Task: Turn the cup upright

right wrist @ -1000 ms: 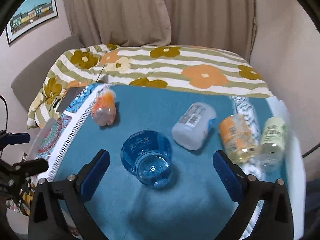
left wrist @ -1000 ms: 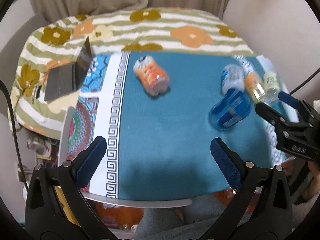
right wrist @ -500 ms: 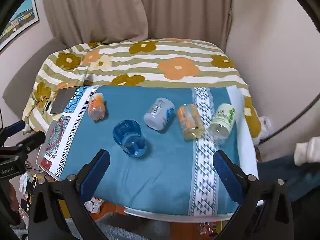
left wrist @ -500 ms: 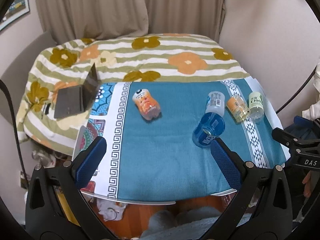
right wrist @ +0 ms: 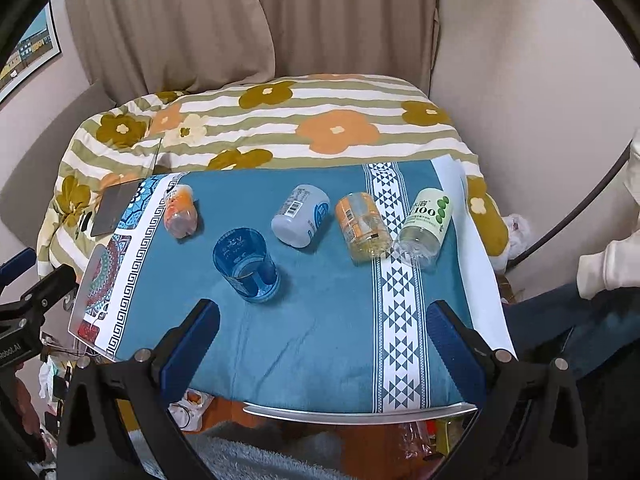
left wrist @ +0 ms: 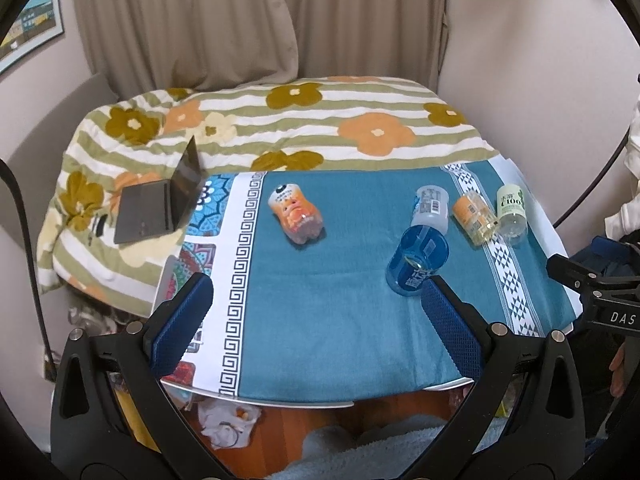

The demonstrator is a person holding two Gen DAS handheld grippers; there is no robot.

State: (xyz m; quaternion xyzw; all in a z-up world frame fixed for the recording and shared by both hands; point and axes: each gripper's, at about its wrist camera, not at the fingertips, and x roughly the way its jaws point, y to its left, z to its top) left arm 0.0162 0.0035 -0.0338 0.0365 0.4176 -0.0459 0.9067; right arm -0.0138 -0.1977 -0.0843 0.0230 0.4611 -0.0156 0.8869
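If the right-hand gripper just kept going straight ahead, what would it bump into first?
Probably the teal tablecloth, bare between the open jaws of the right gripper. The upright translucent blue plastic cup stands slightly left of that line; depth is unclear.

Pretty cozy room: beige pleated curtains (left wrist: 256,20) fill the top middle, with plain pale pinkish walls (right wrist: 520,48) either side. A framed picture of colourful houses (left wrist: 28,36) hangs upper left. Mid-frame there's a bed under a striped green-and-white quilt with orange and mustard flowers (right wrist: 280,120). Reddish wooden floor (left wrist: 288,428) peeks out at the bottom.
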